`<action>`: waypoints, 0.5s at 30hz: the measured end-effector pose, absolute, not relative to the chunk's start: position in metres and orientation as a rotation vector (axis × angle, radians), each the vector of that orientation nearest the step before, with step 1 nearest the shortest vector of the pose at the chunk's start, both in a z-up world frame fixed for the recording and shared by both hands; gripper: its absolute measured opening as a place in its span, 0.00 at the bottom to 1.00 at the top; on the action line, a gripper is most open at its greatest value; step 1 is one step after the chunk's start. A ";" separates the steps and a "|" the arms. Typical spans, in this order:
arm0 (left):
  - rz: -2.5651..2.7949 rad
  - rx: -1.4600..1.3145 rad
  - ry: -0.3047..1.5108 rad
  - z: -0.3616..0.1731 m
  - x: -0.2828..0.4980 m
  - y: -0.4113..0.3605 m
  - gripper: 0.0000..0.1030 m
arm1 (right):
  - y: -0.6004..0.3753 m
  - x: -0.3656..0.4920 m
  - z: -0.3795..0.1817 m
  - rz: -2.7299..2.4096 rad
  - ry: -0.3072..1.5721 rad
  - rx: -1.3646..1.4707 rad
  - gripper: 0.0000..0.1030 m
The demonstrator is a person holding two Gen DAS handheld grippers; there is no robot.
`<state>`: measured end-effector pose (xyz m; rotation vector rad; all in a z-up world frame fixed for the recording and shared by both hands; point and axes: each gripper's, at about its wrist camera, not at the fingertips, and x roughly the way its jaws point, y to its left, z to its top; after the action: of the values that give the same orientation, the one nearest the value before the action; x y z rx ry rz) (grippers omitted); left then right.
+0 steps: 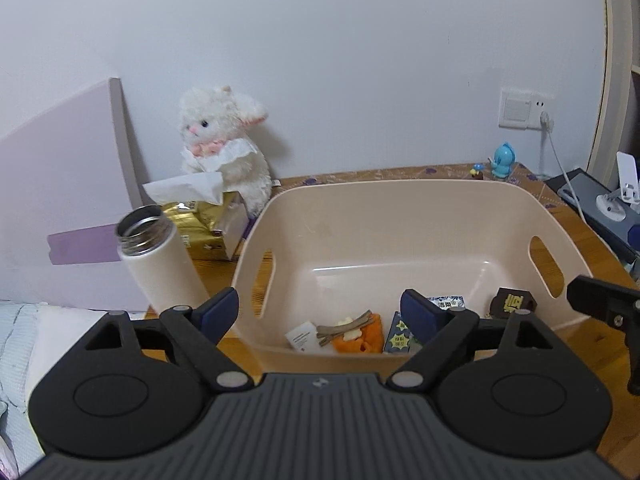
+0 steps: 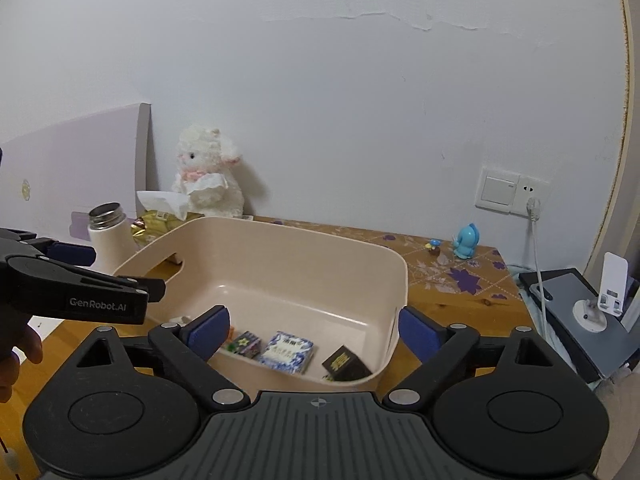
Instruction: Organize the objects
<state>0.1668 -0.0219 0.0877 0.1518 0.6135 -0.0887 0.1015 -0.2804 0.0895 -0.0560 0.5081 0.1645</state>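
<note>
Left gripper (image 1: 322,312) and right gripper (image 2: 314,334) both hover spread wide and empty over the near rim of the beige plastic bin (image 1: 400,216), nothing between the pads. Inside the bin along its near wall: a white card (image 1: 301,335), orange item with brown sticks (image 1: 356,334), dark star-print packet (image 2: 246,344), blue-and-white box (image 2: 288,352) and black box with gold print (image 2: 344,362). Left of the bin stands an uncapped white flask (image 1: 158,264), behind it a gold tissue pack (image 1: 202,228) and white plush lamb (image 1: 224,144); past the bin's far right corner a blue figurine (image 1: 504,160) by the wall.
</note>
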 end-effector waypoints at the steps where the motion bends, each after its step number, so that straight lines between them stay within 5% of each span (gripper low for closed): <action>1: -0.090 0.150 0.609 0.089 0.162 -0.020 0.86 | -0.279 0.097 0.090 0.165 0.507 -0.053 0.91; 15: -0.093 0.141 0.532 0.104 0.085 0.001 0.86 | -0.268 0.033 0.102 0.178 0.490 -0.048 0.97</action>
<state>0.0853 0.0009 0.1041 0.1409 0.5316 -0.0930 0.0333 -0.2675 0.1017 -0.0484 0.4900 0.1781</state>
